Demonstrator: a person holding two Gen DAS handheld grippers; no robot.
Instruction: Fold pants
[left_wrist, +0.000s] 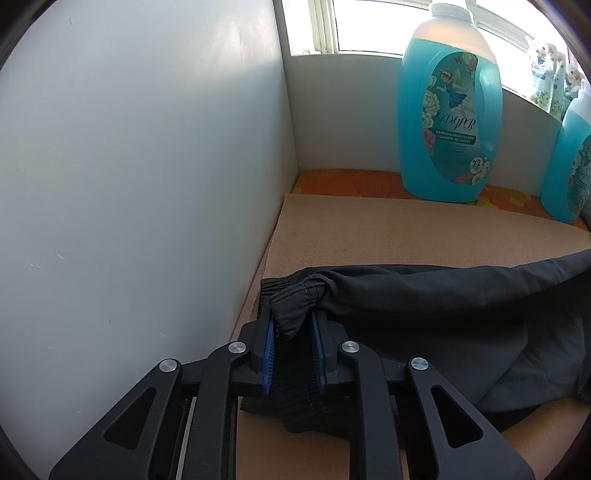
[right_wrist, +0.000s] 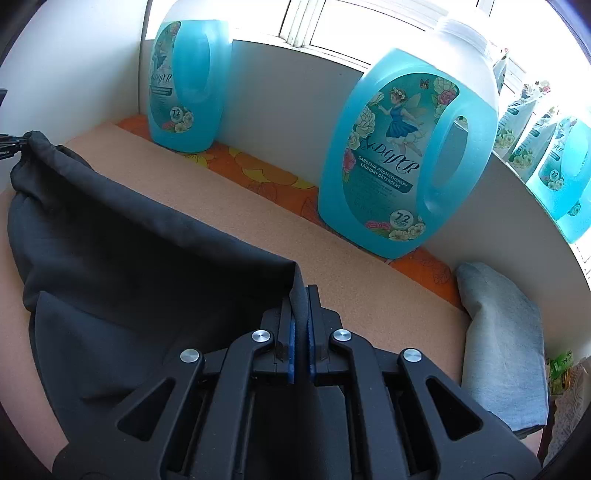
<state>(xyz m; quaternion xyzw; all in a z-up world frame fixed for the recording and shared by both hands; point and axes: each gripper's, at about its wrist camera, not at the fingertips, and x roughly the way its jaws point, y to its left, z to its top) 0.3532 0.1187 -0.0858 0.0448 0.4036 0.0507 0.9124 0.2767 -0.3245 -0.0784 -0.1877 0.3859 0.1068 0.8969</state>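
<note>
Dark grey pants (left_wrist: 424, 306) lie across a tan mat (left_wrist: 388, 229). One elastic cuff (left_wrist: 295, 301) sits loosely between the blue pads of my left gripper (left_wrist: 291, 317), whose jaws stand apart, with a gap on the right side. A second cuff lies flat on the mat beneath it. In the right wrist view the pants (right_wrist: 129, 240) stretch away to the left, where the left gripper's tip (right_wrist: 7, 146) shows at the bunched end. My right gripper (right_wrist: 301, 295) is shut on a fold of the pants' edge near the mat's middle.
A white wall (left_wrist: 147, 184) stands close on the left. Large blue detergent bottles (left_wrist: 448, 110) (right_wrist: 402, 158) stand on an orange floral cloth (right_wrist: 258, 173) along the back under a window. A folded grey-blue cloth (right_wrist: 502, 339) lies at the right end.
</note>
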